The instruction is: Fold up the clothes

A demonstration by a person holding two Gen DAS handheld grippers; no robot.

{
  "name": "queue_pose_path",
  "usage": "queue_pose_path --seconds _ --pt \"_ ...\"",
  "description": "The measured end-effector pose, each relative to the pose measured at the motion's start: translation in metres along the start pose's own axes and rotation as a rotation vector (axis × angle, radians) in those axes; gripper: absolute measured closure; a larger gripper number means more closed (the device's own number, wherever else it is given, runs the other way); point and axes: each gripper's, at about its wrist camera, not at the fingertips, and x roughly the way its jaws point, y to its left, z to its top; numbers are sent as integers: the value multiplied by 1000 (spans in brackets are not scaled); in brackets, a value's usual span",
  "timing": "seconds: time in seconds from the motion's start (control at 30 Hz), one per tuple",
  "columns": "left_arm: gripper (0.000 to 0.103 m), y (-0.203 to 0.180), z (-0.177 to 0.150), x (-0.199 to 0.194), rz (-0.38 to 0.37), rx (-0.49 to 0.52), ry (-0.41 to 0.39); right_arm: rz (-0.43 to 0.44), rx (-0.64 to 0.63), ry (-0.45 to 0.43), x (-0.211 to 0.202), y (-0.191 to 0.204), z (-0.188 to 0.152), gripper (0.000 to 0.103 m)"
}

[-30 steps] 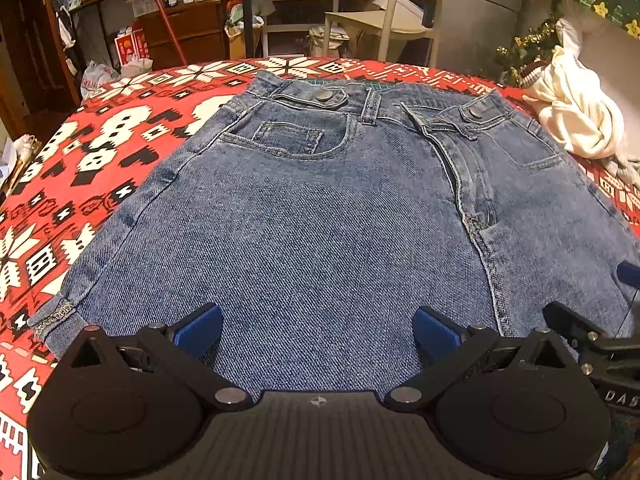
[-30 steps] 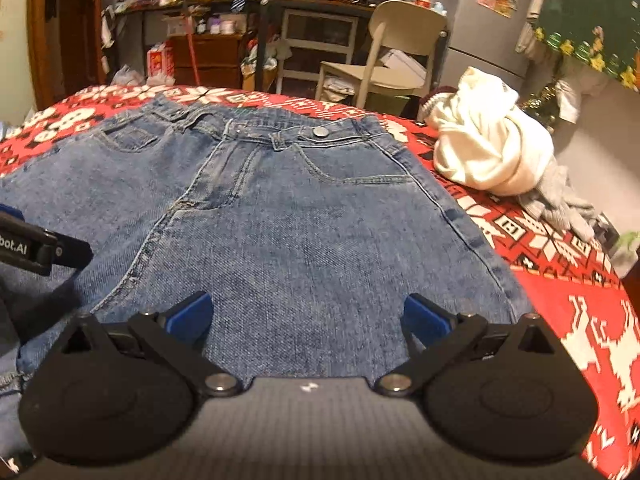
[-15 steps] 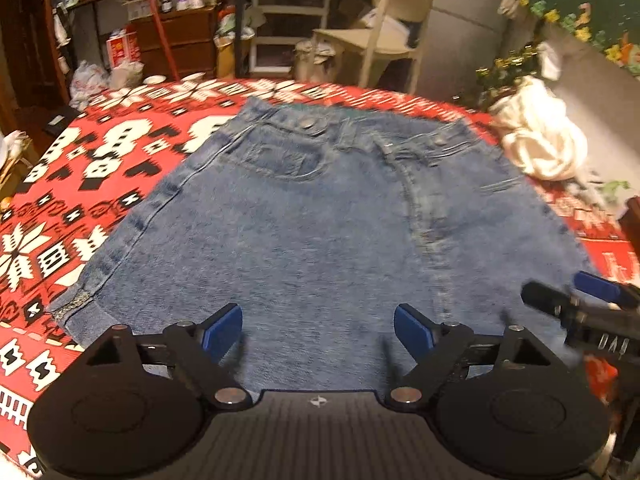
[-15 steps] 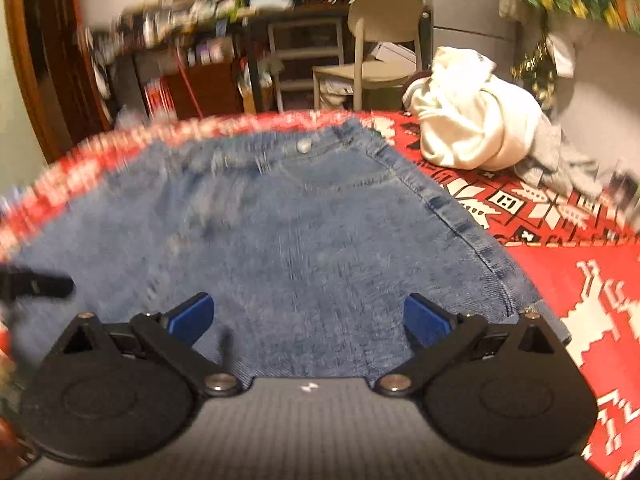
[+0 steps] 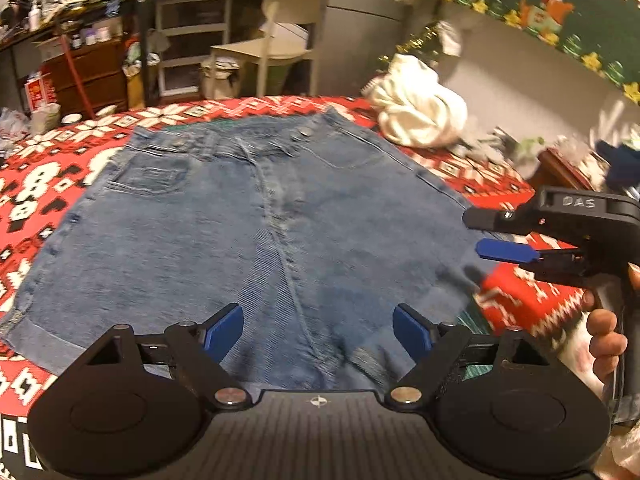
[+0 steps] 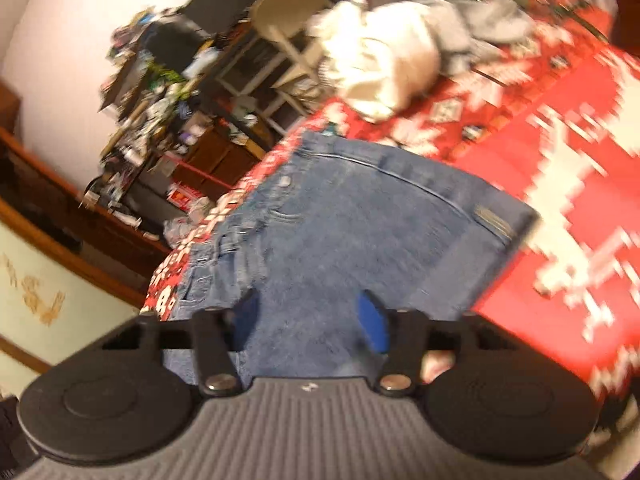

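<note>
The denim shorts (image 5: 248, 240) lie flat and unfolded on the red patterned worktop (image 5: 48, 184), both grippers' fingers apart and empty, the right gripper (image 6: 310, 320) having just narrowed.

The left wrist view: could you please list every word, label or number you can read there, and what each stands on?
"DAS": on the black body of the right gripper, at the frame's right edge.
Letters on the green Christmas hanging: cut off and too blurred to read.
Red box by the drawers: print too small to read.
</note>
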Motion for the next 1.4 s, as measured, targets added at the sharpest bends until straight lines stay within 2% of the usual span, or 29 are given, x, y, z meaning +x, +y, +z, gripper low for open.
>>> queue_pose_path --seconds 0.1,0.17,0.47,0.6,0.9,1.07,1.13,1.2,1.4 --pt "24 -5 -3 0 -16 2 9 -14 63 22 -5 -15 -8 75" --pt "24 -6 -5 1 -24 1 15 -16 103 41 -5 -23 -16 77" --pt "22 -12 -14 5 -22 20 43 4 169 101 18 -41 -38 77" --pt "22 -13 -17 9 -9 31 58 5 199 89 28 -45 -37 79" --pt "23 -20 -27 11 -30 85 66 73 186 29 29 -37 -20 81" --pt "35 -24 -33 19 13 140 85 57 186 53 33 -41 -19 81" --pt "36 -25 -35 20 28 156 88 38 178 57 32 -42 -22 81" --pt "44 -25 -38 21 43 170 92 16 176 53 29 -45 -23 81" --pt "62 -19 -36 27 87 139 98 20 265 45 26 -59 -27 79"
